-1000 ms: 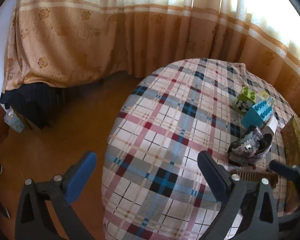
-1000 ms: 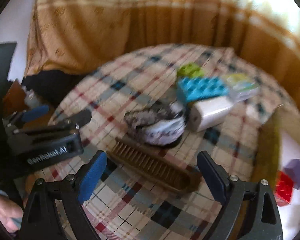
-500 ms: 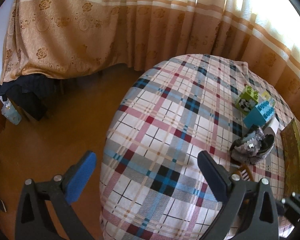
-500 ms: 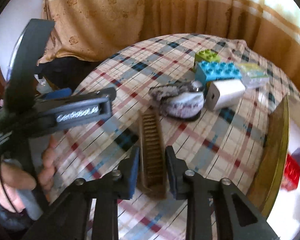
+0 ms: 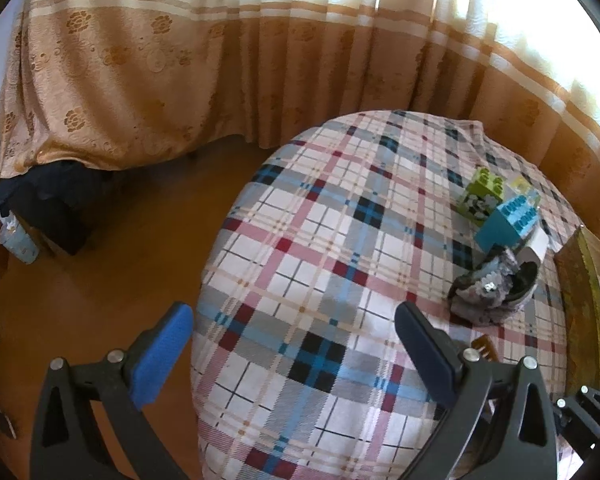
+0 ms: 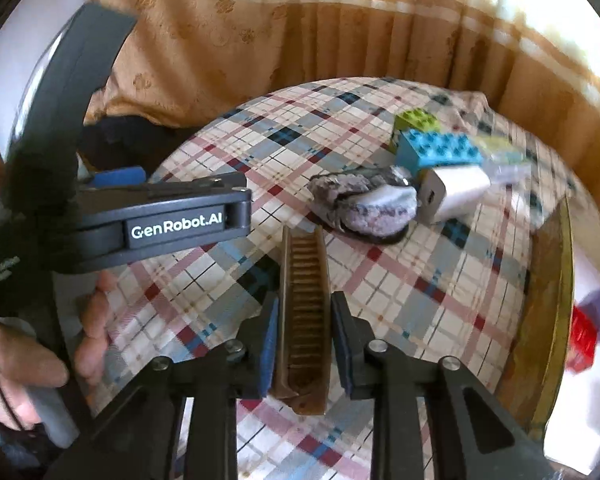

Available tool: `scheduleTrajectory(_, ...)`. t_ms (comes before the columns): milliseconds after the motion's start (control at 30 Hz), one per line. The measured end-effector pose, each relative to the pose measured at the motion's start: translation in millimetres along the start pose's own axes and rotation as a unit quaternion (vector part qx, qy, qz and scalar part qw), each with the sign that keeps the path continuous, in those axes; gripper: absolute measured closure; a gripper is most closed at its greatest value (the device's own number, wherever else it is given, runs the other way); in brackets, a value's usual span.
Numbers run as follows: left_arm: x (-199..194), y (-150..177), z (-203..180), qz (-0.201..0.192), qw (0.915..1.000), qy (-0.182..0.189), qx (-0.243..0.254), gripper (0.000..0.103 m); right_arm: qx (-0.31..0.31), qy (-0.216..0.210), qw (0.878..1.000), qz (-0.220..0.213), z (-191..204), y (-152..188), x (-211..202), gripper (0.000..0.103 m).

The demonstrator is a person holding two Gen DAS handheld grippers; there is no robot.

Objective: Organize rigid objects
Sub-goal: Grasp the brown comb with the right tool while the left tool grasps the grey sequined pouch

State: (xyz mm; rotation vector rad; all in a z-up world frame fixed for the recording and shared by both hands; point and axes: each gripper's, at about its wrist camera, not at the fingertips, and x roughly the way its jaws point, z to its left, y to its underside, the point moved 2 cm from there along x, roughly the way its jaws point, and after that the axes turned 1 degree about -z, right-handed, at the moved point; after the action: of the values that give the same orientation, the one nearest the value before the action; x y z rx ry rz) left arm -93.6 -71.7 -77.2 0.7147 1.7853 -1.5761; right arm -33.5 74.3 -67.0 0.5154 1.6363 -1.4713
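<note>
Comb [image 6: 304,308] lies lengthwise between your right tongs [image 6: 303,344], whose pads are clenched against its sides, on the plaid-covered worktop [image 6: 420,288]. At 12 o'clock from it sits a grey glittery shoe [image 6: 364,204]; a white charger [image 6: 456,192], blue brick [image 6: 436,150] and green brick [image 6: 416,119] crowd at 1 o'clock. Your left hand [image 6: 28,360] grips the other tool at 9 o'clock. A wooden tray [image 6: 552,300] at 3 o'clock holds a red block [image 6: 582,340].

From the left wrist, your left tongs [image 5: 296,354] hang released over the worktop's edge, gripping nothing; the shoe sits at 2 o'clock.
</note>
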Motion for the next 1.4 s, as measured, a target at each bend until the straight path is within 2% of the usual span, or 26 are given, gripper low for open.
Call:
scheduleTrajectory(67,-4,0,-3,-0.009,0.9997,0.019,0.012,0.001,0.034,-0.022,0.999,-0.028,-10,2,-15,0.076)
scheduleTrajectory(167,-15,-1,-16,-0.036,0.9972,0.045,0.047,0.001,0.067,-0.023,0.994,-0.082,-25,5,-47,0.076)
scheduleTrajectory(267,-27,-5,-39,-0.055,0.9903,0.085,0.095,0.001,0.096,0.002,0.988,-0.123,-42,8,-75,0.076)
scheduleTrajectory(300,-31,-7,-50,-0.057,0.9856,0.11,0.115,0.001,0.109,0.009,0.985,-0.137,-50,10,-85,0.076)
scheduleTrajectory(367,-32,-11,-65,-0.053,0.9799,0.132,0.14,0.001,0.131,0.017,0.979,-0.157,-62,13,-99,0.076)
scheduleTrajectory(533,-21,-21,-101,-0.028,0.9726,0.133,0.189,0.002,0.159,0.036,0.97,-0.181,-76,21,-120,0.076)
scheduleTrajectory(600,-11,-21,-111,-0.011,0.97,0.129,0.206,0.014,0.167,0.033,0.969,-0.182,-80,23,-121,0.075)
scheduleTrajectory(667,-1,-18,-116,0.004,0.9678,0.124,0.219,0.016,0.171,0.033,0.968,-0.183,-83,26,-122,0.076)
scheduleTrajectory(733,14,-14,-122,0.03,0.966,0.103,0.235,0.02,0.174,0.03,0.967,-0.182,-84,25,-121,0.075)
scheduleTrajectory(833,19,-13,-118,0.041,0.9677,0.123,0.216,0.021,0.179,0.026,0.967,-0.182,-83,30,-123,0.075)
scheduleTrajectory(967,14,-12,-112,0.037,0.97,0.13,0.202,0.035,0.184,0.024,0.966,-0.181,-85,32,-122,0.076)
scheduleTrajectory(1133,13,-12,-108,0.039,0.9753,0.121,0.18,0.036,0.199,0.021,0.963,-0.182,-87,36,-122,0.076)
scheduleTrajectory(1167,9,-12,-105,0.036,0.9768,0.126,0.169,0.043,0.201,0.022,0.962,-0.185,-88,37,-124,0.076)
scheduleTrajectory(1200,2,-12,-100,0.033,0.978,0.139,0.152,0.044,0.201,0.023,0.961,-0.187,-89,38,-125,0.076)
scheduleTrajectory(1333,-12,-5,-95,0.025,0.9798,0.152,0.128,0.048,0.207,0.029,0.959,-0.192,-93,41,-130,0.075)
scheduleTrajectory(1400,-21,-1,-96,0.02,0.9785,0.161,0.127,0.057,0.213,0.029,0.957,-0.194,-97,43,-132,0.075)
